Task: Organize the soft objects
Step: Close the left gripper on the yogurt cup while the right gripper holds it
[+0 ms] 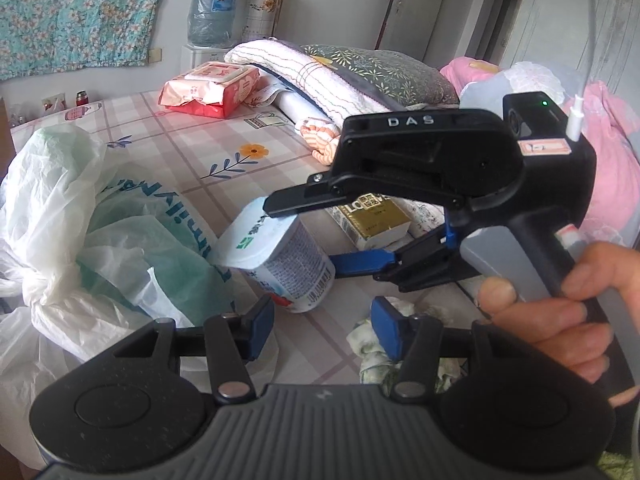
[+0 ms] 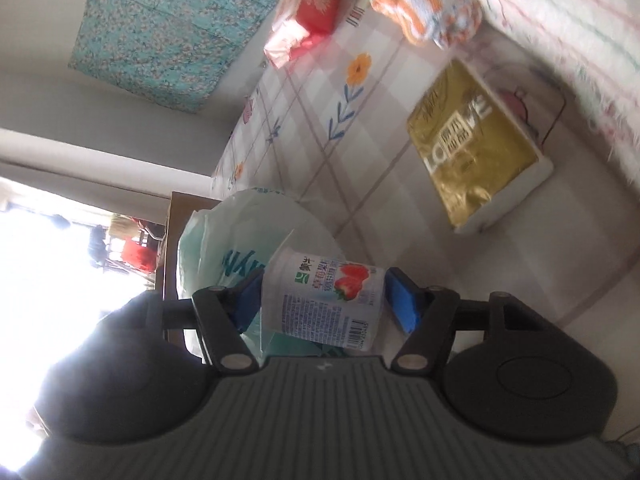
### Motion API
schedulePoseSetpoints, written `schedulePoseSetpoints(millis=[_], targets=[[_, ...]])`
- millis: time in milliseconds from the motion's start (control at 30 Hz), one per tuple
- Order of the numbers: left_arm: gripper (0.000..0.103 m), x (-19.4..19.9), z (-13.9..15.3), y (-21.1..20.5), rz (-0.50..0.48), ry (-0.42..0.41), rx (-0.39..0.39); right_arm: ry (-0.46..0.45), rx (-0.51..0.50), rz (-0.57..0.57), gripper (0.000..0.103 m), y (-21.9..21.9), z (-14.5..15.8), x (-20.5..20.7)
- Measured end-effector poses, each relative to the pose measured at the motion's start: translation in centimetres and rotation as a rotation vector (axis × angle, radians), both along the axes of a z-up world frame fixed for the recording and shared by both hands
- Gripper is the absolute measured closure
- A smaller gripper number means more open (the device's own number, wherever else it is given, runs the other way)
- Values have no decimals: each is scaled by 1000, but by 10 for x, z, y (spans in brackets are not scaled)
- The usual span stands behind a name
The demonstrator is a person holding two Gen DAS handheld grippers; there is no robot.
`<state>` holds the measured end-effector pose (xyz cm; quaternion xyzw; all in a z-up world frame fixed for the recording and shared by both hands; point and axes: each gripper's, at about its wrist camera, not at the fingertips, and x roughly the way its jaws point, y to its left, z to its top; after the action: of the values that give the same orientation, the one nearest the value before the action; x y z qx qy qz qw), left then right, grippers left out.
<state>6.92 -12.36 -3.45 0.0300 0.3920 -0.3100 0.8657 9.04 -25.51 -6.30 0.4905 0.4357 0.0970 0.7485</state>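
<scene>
A strawberry yogurt cup (image 1: 288,264) (image 2: 324,300) lies tilted on the checked bedsheet (image 1: 192,152), against a white and green plastic bag (image 1: 100,232) (image 2: 224,256). My right gripper (image 1: 304,236) (image 2: 324,304) has its blue pads (image 2: 402,304) on the cup's lid and base, shut on it; a person's hand (image 1: 560,312) holds its handle. My left gripper (image 1: 322,328) stands open low in the left wrist view, with only sheet between its pads. Its right pad (image 1: 386,328) is beside a crumpled floral cloth (image 1: 372,356).
A gold tissue pack (image 1: 376,220) (image 2: 472,144) lies just behind the cup. Farther back are an orange-striped knitted item (image 1: 320,140) (image 2: 424,8), a red wipes pack (image 1: 212,88) (image 2: 316,4), folded blankets (image 1: 320,76) and a water jug (image 1: 210,12). Pink bedding (image 1: 608,184) fills the right.
</scene>
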Motion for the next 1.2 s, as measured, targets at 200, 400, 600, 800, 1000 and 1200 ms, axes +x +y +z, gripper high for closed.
schedulePoseSetpoints(millis=[200, 400, 600, 800, 1000, 1200], targets=[[48, 2, -1, -2, 5, -2, 1, 4, -8, -15, 38, -4, 1, -4], [48, 0, 0, -7, -1, -16, 6, 3, -123, -38, 38, -12, 12, -10], [44, -2, 0, -16, -13, -49, 38, -33, -124, -63, 41, -23, 15, -21], [41, 5, -4, -29, -22, -61, 70, -59, -125, -64, 51, -30, 20, -24], [42, 10, -10, -34, -17, -51, 86, -52, -135, -34, 58, -21, 18, -25], [43, 13, -9, -40, -26, -68, 95, -53, -139, -9, 65, -12, 16, -23]])
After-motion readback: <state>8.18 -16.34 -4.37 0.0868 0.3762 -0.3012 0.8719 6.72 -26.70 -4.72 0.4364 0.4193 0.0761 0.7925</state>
